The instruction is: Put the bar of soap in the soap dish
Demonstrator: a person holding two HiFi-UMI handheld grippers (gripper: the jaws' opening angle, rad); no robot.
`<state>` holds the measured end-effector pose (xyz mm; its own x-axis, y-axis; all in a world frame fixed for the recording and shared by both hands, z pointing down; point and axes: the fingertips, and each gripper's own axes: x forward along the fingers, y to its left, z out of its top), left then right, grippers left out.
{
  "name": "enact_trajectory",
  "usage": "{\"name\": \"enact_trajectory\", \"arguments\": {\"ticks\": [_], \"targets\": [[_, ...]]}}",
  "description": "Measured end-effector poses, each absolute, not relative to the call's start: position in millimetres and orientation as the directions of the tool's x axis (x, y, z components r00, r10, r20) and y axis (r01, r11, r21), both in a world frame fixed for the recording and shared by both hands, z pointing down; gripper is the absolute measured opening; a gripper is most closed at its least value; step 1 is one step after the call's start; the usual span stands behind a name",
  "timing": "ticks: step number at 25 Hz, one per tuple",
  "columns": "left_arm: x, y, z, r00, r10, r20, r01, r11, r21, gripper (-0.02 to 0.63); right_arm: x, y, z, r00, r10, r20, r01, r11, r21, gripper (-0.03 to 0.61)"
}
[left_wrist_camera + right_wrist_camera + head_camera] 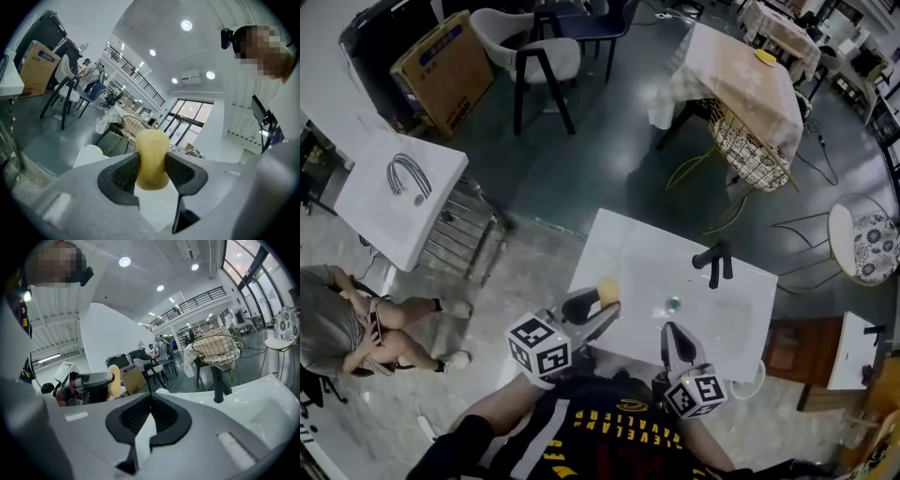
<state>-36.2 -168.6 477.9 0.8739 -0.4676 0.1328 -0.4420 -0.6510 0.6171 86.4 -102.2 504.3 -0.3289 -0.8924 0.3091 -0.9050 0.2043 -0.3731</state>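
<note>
Head view: bar of soap [608, 289] gripped by the left gripper [602, 302] over the near-left part of the white basin [741, 319]; right gripper [673, 336] near it, over the basin's near edge; black tap [713, 262] at the far side

Left gripper view: bar of soap [152, 150] upright and yellow; pinched at its waist between both dark pads [123, 174]

Right gripper view: right gripper [150, 401] clenched, jaw tips meeting; left gripper [91, 379] with the bar of soap [113, 380] off to the left; black tap [219, 380] to the right
</note>
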Motion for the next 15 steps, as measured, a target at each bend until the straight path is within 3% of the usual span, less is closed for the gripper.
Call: {"name": "enact_trajectory", "arguments": {"ticks": [15], "targets": [[-51, -241, 541, 0.818, -0.501, 0.282, -0.561, -0.587, 0.584, 0.179, 76, -170, 513, -0.342, -0.881, 0.328, -0.907, 0.219, -0.359, 0.004]]}}
